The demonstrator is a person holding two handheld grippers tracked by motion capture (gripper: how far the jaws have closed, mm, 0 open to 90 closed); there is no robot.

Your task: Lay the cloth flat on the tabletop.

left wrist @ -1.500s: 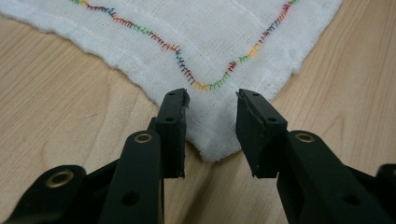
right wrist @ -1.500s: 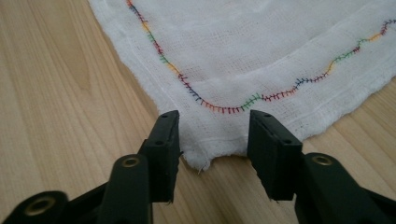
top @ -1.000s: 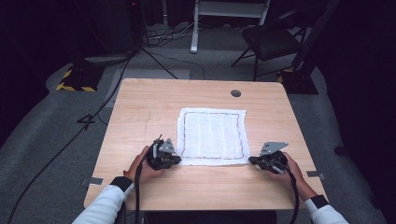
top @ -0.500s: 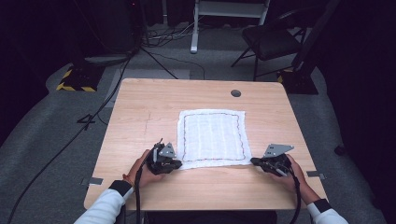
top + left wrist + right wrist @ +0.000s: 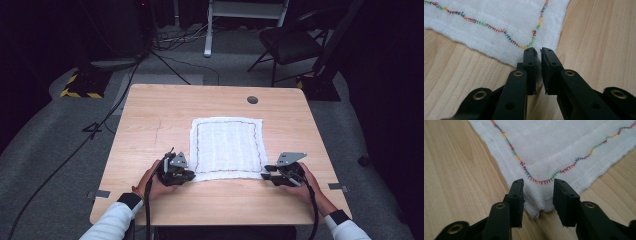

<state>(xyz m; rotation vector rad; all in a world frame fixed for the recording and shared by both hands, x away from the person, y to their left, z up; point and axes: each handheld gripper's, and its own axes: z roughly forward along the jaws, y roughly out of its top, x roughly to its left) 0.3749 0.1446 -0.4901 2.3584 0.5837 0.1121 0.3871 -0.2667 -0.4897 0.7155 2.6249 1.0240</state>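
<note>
— What lies on the counter (image 5: 150,125)?

— A white cloth (image 5: 227,145), square, flat, at the centre of the high view toward the lower edge. It is a loose gauzy weave with a wavy line of many-coloured stitching just inside its hem. The counter is pale wood with visible grain and a round dark hole (image 5: 252,100) at its upper right.

— And the left gripper (image 5: 537,53)?

— At the cloth's lower left corner. Its fingers (image 5: 530,60) stand narrow, pressed on the corner of the cloth, whose white edge shows in the slim gap.

— The right gripper (image 5: 537,187)?

— At the lower right corner. Its fingers (image 5: 561,192) are apart, one on each side of the bunched, fluffy corner, touching it but not closed on it.
</note>
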